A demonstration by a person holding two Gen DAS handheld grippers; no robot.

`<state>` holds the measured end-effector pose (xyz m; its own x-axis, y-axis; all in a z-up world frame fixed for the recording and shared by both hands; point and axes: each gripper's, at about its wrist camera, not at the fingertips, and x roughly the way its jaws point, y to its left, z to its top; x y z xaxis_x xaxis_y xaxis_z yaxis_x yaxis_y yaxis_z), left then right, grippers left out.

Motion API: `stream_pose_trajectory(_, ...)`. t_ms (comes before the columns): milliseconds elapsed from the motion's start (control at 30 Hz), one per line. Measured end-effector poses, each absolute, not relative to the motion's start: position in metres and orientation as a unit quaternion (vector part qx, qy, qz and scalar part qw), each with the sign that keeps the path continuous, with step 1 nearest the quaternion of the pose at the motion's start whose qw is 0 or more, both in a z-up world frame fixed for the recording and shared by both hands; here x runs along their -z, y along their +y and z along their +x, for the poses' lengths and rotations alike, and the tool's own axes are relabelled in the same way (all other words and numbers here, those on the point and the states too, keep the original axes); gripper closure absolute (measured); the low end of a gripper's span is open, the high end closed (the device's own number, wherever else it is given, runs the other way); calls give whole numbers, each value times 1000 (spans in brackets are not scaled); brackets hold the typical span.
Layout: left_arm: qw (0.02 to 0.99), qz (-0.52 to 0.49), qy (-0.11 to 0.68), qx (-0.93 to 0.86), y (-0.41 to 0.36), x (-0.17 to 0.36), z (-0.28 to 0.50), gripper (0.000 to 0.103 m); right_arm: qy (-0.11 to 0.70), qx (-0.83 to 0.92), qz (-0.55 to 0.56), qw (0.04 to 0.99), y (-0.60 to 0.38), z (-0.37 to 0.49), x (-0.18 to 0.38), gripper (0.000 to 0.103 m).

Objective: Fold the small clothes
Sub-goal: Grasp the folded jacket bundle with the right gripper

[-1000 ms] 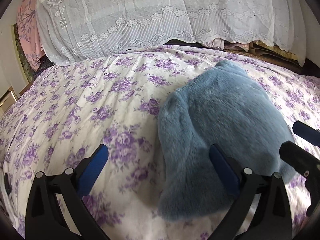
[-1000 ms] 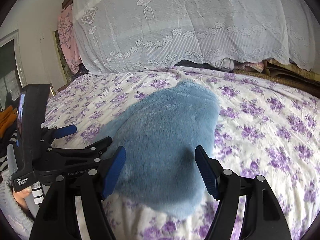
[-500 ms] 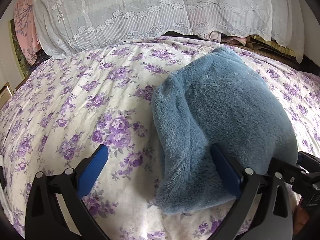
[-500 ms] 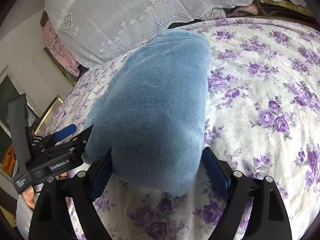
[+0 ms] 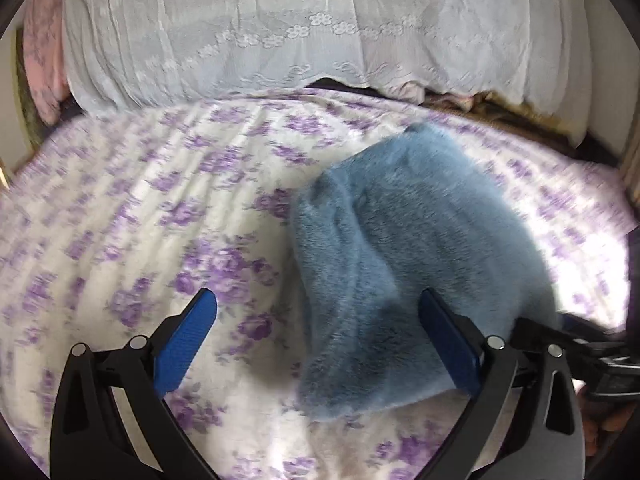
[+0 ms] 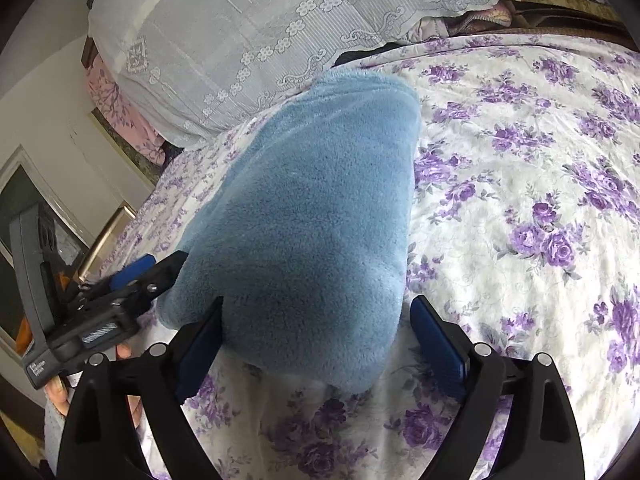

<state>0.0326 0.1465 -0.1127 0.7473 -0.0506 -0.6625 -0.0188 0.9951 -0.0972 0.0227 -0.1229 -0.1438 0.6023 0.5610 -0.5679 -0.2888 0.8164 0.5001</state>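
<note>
A folded blue fleece garment (image 5: pixel 400 248) (image 6: pixel 320 200) lies on the purple-flowered bed sheet (image 5: pixel 140 220) (image 6: pixel 520 200). My right gripper (image 6: pixel 316 306) straddles its near end with jaws opening; the right pad stands clear of the fleece and the left pad sits at its edge. My left gripper (image 5: pixel 316 304) is open over the garment's near left corner, its right finger lying above the fleece and its left finger over bare sheet. Each gripper shows in the other's view: the left gripper (image 6: pixel 154 264) at the garment's left side, the right gripper (image 5: pixel 580 344) at its right.
A tall pile under a white lace cover (image 5: pixel 320 32) (image 6: pixel 240 40) stands along the bed's far edge. Pink fabric (image 6: pixel 116 108) hangs at the far left by the wall. A person's hand (image 6: pixel 56 396) holds the left gripper. Open sheet lies to the garment's right.
The right gripper's jaws have widened and it has sunk and rolled, coming close over the garment's near end. The left gripper stays in place but has tilted slightly.
</note>
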Motion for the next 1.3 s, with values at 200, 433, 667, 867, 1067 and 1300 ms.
stream_pose_trajectory(200,893,-191,392,111,176,122,46,5,369,-258,238,861,-138,28,143,10)
stream_pose_trajectory(433,842,-246,451,164,175,148,82,5,387,-280,307,823,-154,54,149,8)
stream_pose_trajectory(667,822,-235,477,203,155,158,114,4,405,-287,322,806,-149,84,155,7)
stream_pose_trajectory(867,817,-242,476,216,149,162,130,4,409,-277,294,818,-128,106,157,7)
stream_pose_trajectory(1067,835,-235,447,218,149,148,115,29,390,-281,273,833,-124,100,150,17)
stream_pose_trajectory(1300,881,-172,397,189,139,112,82,36,362,-304,264,841,-117,86,126,18)
